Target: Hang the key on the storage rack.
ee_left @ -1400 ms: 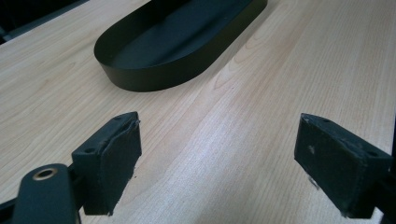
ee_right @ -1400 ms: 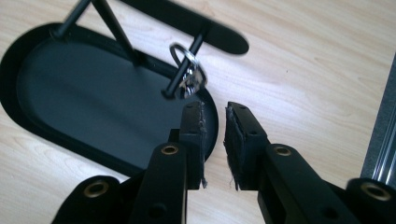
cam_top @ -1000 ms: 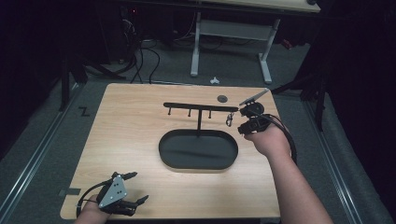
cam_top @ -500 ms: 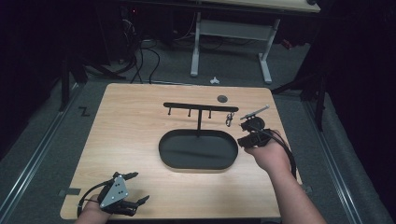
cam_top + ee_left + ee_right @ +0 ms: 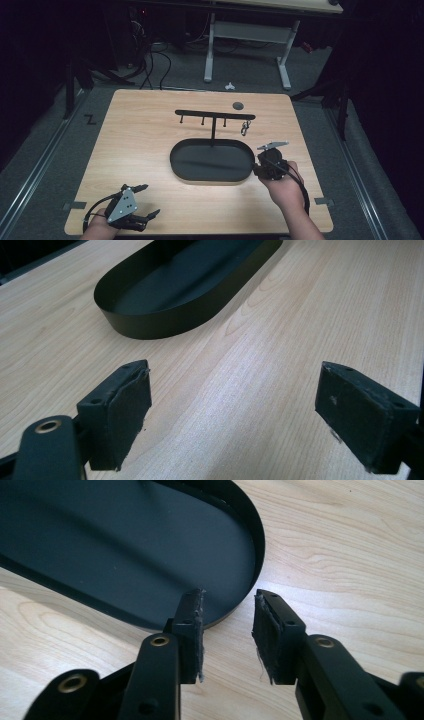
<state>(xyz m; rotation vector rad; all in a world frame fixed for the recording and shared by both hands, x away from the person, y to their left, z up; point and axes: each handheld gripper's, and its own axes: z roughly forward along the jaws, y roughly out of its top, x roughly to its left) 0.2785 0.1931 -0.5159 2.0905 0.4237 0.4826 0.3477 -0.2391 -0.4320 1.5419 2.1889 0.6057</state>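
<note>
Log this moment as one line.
right claw: open, empty, at tray right end | left claw: open, over table

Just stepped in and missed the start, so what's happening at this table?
A person holds a two-jaw gripper in each hand. The right gripper, jaws apart and empty, sits at the right end of the black oval tray. The left gripper rests open near the table's front edge. A small item hangs on the rack.

The tray (image 5: 182, 165) is matte black, the table (image 5: 140, 130) pale wood with streaky grain, the rack (image 5: 215, 115) black; its small hanging item (image 5: 245, 128) looks dark, perhaps metallic.
</note>
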